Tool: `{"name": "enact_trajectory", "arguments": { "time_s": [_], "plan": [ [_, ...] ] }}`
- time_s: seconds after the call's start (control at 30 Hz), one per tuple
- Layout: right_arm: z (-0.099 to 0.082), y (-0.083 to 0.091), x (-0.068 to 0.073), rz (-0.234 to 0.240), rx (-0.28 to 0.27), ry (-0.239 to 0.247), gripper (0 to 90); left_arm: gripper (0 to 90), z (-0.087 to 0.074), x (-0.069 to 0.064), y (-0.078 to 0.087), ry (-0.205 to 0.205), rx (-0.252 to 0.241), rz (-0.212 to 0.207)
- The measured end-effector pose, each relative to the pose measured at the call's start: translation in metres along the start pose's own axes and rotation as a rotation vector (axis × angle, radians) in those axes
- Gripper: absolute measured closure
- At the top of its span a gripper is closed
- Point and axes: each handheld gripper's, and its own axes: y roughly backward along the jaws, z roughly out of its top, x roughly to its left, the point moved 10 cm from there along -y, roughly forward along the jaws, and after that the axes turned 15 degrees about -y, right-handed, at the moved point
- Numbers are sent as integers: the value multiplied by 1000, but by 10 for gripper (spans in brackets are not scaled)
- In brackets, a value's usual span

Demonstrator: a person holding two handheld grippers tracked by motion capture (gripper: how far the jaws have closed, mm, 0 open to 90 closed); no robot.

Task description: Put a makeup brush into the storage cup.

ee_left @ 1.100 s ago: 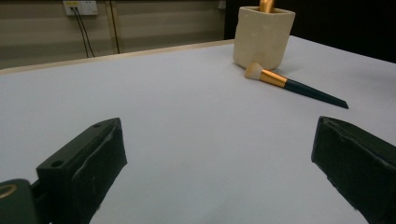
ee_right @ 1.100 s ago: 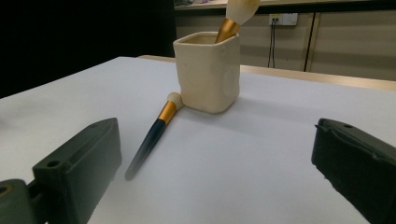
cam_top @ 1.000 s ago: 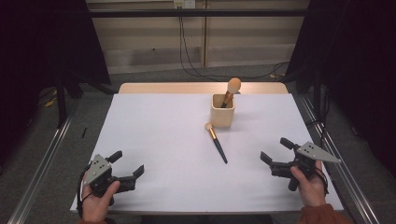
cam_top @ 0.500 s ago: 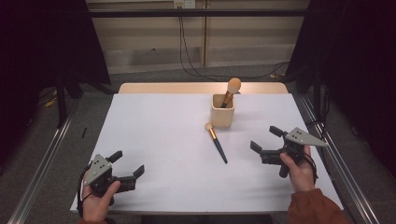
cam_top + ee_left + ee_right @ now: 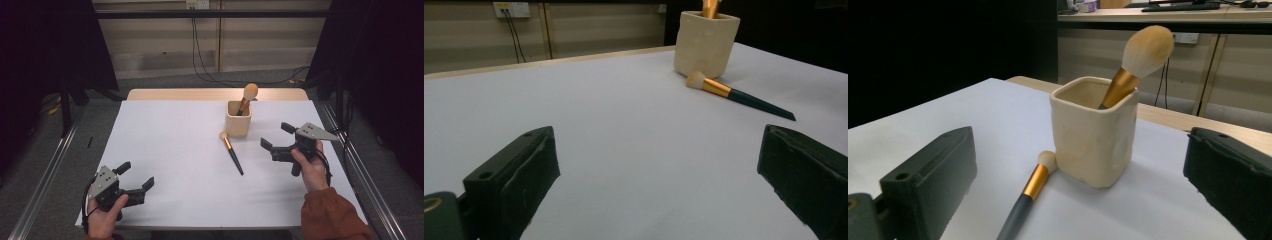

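Black fingers of left gripper (image 5: 135, 176) and right gripper (image 5: 276, 136) spread wide, holding nothing.

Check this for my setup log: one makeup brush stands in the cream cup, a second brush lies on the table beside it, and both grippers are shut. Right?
Not quite. Both grippers are open: the left gripper and right gripper show spread, empty jaws in the high view. The rest holds: one makeup brush stands in the cream cup, and a second brush lies beside it.

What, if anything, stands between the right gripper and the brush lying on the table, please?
Nothing visible does. The right gripper is open, and only bare white table separates it from the loose brush, whose bristles sit beside the cream cup.
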Motion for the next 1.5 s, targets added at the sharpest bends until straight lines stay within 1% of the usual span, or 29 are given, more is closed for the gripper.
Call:
{"name": "enact_trajectory", "arguments": {
  "time_s": [0.03, 0.1, 0.17, 0.2, 0.23, 0.3, 0.4, 0.47, 0.53, 0.6, 0.7, 0.8, 0.9, 0.97, 1.03, 1.1, 1.17, 1.2, 1.27, 1.3, 1.37, 1.47, 1.5],
  "plan": [
    [0, -4, 1, 3, 6, 8, 4, 29, 0, 0, 0, 0, 1, -2],
    [2, -11, 4, 9, -3, 15, 2, 30, 0, 0, 0, -1, 2, -2],
    [2, -18, 5, 15, 14, 18, 0, 29, 0, 0, 0, -2, 1, -2],
    [3, -22, 4, 3, 13, 19, 4, 29, 0, 0, 0, 0, 1, -1],
    [4, -26, 4, -13, 24, 17, 16, 30, 0, 1, -1, 0, 0, -1],
    [4, -33, 4, -15, 34, 11, 0, 29, 0, 1, -1, -2, 1, 0],
    [2, -42, 4, -18, 43, 16, 9, 29, -1, 2, -1, 2, 0, 4],
    [3, -47, 2, -23, 48, 3, 11, 29, 0, 2, -1, 4, -1, 3],
    [3, -52, 0, -26, 61, 8, 13, 29, 0, 1, -2, 0, 3, 2],
    [3, -54, -1, -28, 79, 8, 10, 29, -1, 0, -2, -11, 8, -8],
    [1, -56, -2, -30, 109, 13, 13, 29, 0, 0, -3, -11, 7, -9],
    [-4, -58, -3, -37, 164, 15, 13, 29, 0, 0, -3, -12, 7, -7],
    [-7, -61, -4, -47, 206, 24, 13, 29, 0, -1, -4, -11, 8, -13],
    [-12, -63, -4, -39, 251, 5, 9, 29, -1, -1, -5, -12, 11, -17],
    [-18, -65, -6, -50, 299, 9, 16, 29, -1, -2, -5, -13, 11, -19],
    [-24, -67, -7, -49, 349, 2, 17, 29, -1, -1, -5, -14, 12, -18],
    [-28, -68, -8, -55, 373, 1, 18, 29, -1, -1, -5, -12, 11, -17],
    [-30, -68, -9, -60, 401, -4, 20, 29, -1, -1, -5, -13, 11, -17],
    [-34, -67, -9, -50, 476, 0, 24, 29, -1, -1, -5, -15, 13, -19],
    [-36, -67, -10, -54, 495, 5, 26, 29, -1, -1, -6, -15, 11, -20],
    [-36, -68, -12, -78, 521, 28, 25, 29, -1, -1, -6, -19, 15, -21],
    [-39, -69, -12, -75, 568, 29, 24, 29, -2, -1, -6, -22, 15, -20],
    [-41, -69, -12, -76, 598, 25, 25, 29, -2, 0, -6, -21, 14, -19]
  ]
}}
